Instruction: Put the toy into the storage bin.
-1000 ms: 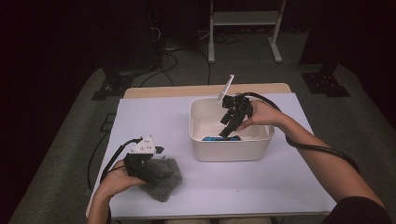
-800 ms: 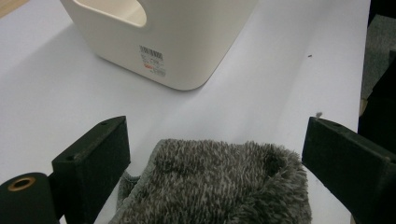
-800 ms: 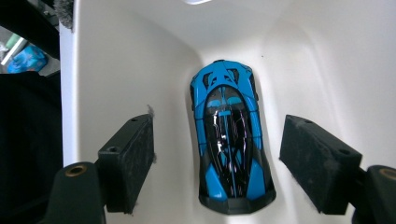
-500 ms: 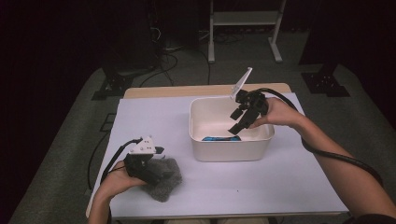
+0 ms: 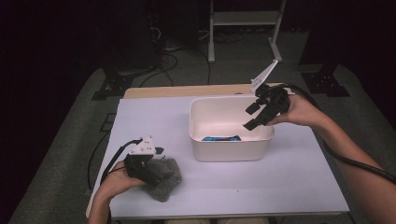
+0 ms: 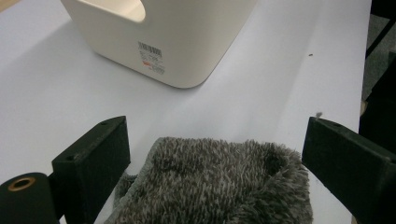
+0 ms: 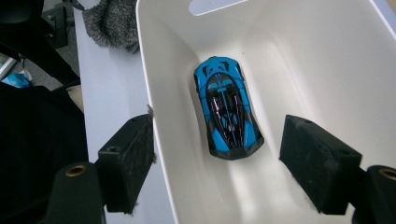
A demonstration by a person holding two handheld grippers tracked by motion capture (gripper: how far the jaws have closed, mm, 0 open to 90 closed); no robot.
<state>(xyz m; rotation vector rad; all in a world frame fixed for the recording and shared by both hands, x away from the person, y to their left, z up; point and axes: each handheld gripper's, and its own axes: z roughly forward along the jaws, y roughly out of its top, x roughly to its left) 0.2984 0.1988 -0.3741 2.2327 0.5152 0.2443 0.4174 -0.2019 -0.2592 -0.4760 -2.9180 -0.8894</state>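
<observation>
A blue toy car (image 7: pixel 226 107) lies on the floor of the white bin (image 7: pixel 303 56), and from above the car (image 5: pixel 222 138) sits by the near wall of the bin (image 5: pixel 229 151). My right gripper (image 7: pixel 217 126) hovers open above it with nothing between its jaws, over the bin's right rim (image 5: pixel 249 117). A grey fuzzy cloth (image 6: pixel 215 186) lies on the table between the wide jaws of my left gripper (image 6: pixel 217 128), which stands open. From above, that gripper (image 5: pixel 161 164) rests over the cloth (image 5: pixel 166 182) at the table's front left.
The white table (image 5: pixel 289 182) has bare room right of and in front of the bin. A wooden strip (image 5: pixel 159 92) runs along its far edge. A metal stand (image 5: pixel 243 28) and cables sit on the floor beyond. The bin's labelled wall (image 6: pixel 187 42) faces my left gripper.
My right gripper has risen out of the bin and drifted right, staying open and leaving the car on the bin floor. The left gripper and cloth have not moved.
</observation>
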